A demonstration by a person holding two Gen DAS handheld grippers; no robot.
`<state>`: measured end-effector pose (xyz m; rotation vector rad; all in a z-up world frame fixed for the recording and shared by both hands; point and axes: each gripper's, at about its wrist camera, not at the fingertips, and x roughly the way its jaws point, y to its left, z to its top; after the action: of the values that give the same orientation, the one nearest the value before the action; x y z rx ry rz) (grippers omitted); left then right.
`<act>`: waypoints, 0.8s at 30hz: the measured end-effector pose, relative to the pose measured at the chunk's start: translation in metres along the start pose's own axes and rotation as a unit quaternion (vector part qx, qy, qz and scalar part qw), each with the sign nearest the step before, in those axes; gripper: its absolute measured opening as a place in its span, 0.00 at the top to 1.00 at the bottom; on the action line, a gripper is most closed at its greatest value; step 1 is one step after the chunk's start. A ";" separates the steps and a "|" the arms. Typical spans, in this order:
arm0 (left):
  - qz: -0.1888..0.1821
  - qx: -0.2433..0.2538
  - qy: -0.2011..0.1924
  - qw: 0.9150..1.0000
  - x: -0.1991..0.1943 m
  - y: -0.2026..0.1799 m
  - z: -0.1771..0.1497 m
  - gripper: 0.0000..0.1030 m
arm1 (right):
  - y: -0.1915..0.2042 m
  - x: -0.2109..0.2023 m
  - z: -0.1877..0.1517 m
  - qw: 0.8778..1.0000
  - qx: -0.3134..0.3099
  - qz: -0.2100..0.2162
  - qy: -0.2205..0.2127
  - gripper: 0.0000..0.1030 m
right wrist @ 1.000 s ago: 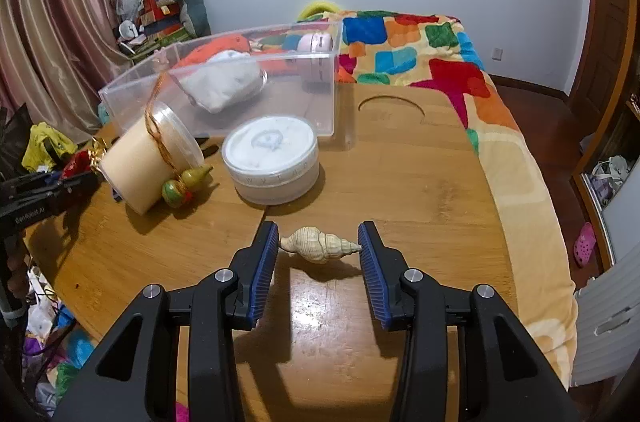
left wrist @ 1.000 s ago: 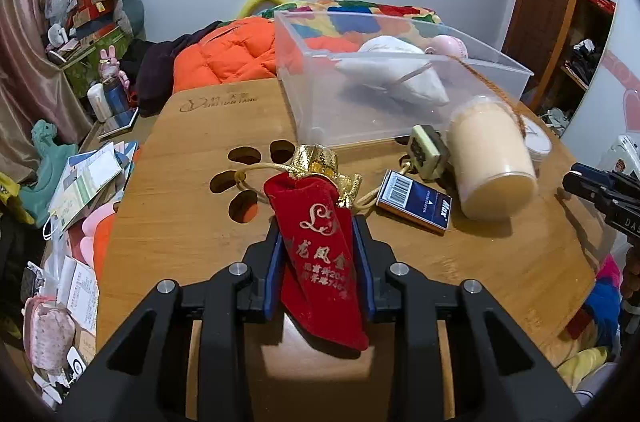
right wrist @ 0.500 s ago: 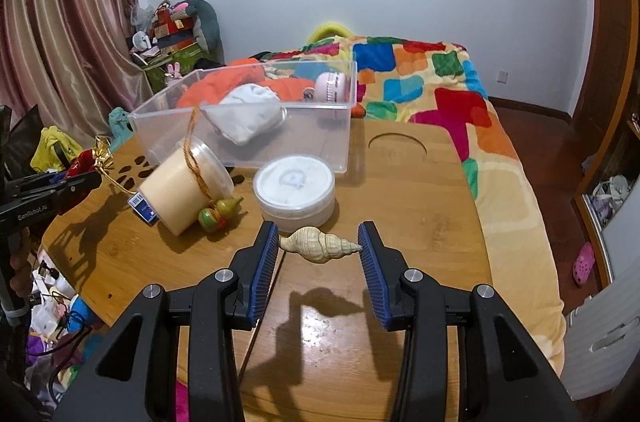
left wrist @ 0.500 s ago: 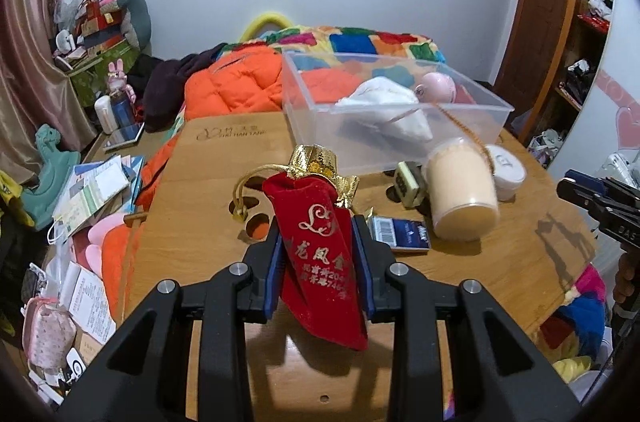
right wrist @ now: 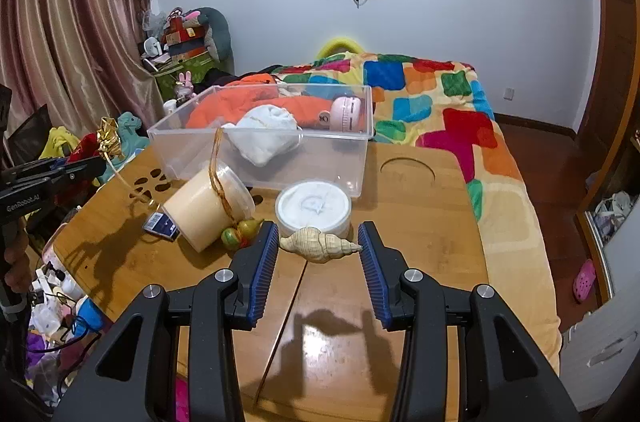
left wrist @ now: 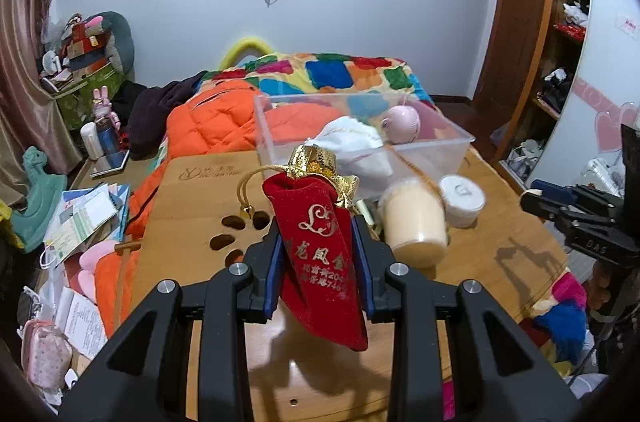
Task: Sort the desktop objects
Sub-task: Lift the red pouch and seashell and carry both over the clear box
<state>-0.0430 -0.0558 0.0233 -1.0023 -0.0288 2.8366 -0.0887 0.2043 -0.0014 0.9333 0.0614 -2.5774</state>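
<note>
My left gripper [left wrist: 318, 272] is shut on a red velvet pouch [left wrist: 320, 254] with a gold top and holds it above the wooden table [left wrist: 192, 206]. My right gripper [right wrist: 319, 256] is shut on a cream spiral seashell [right wrist: 318, 241], held end to end above the table [right wrist: 420, 222]. A clear plastic bin [right wrist: 256, 158] stands at the far side and holds a white cloth [right wrist: 264, 132] and a pink round timer [right wrist: 346, 110]. The bin also shows in the left wrist view [left wrist: 424, 150].
On the table lie a cream lidded cup on its side [right wrist: 204, 208], a white round tin [right wrist: 314, 208], a small gourd charm [right wrist: 240, 232] and a blue card box [right wrist: 160, 224]. A bed with a colourful quilt [right wrist: 440, 94] lies beyond. Clutter fills the floor at the left [left wrist: 80, 222].
Both grippers have risen and drawn back from the table, each keeping its object. The table items look smaller and farther away.
</note>
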 end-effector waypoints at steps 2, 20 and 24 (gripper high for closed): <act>-0.001 0.003 -0.005 1.000 -0.001 -0.002 0.004 0.70 | 0.001 0.000 0.004 1.000 -0.004 0.000 -0.002 0.63; -0.012 0.019 -0.020 1.000 0.012 0.000 0.051 0.70 | 0.020 0.015 0.062 0.998 -0.054 0.002 -0.036 0.63; -0.013 0.017 -0.028 0.999 0.016 0.001 0.061 0.70 | 0.022 0.024 0.074 0.997 -0.063 0.003 -0.041 0.63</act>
<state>-0.0939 -0.0535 0.0610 -0.9088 0.0018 2.8318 -0.1417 0.1625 0.0433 0.7813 0.1952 -2.5692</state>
